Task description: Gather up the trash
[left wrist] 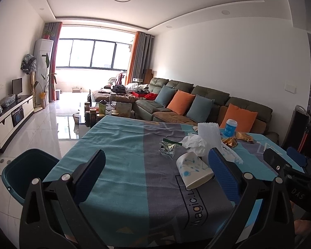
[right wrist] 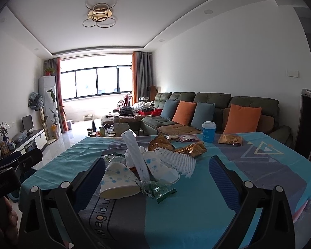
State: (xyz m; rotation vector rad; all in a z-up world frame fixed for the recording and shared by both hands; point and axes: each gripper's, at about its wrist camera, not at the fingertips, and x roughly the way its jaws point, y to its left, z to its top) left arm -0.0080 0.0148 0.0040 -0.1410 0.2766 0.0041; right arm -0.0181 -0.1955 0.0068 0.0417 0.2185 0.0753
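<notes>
Crumpled white tissue (left wrist: 193,143) on tablecloth (left wrist: 118,145)

Before me, daylight floods a wide window (left wrist: 93,54) onto glossy white floor tiles (left wrist: 51,122); a green sofa (right wrist: 213,103) lines the white right wall.

Right gripper (right wrist: 155,178) open over tipped paper cup (right wrist: 118,184), green wrapper (right wrist: 161,192).

A home living room — sofa (right wrist: 213,103) with cushions, TV stand (left wrist: 8,114), curtains (right wrist: 137,74)
</notes>
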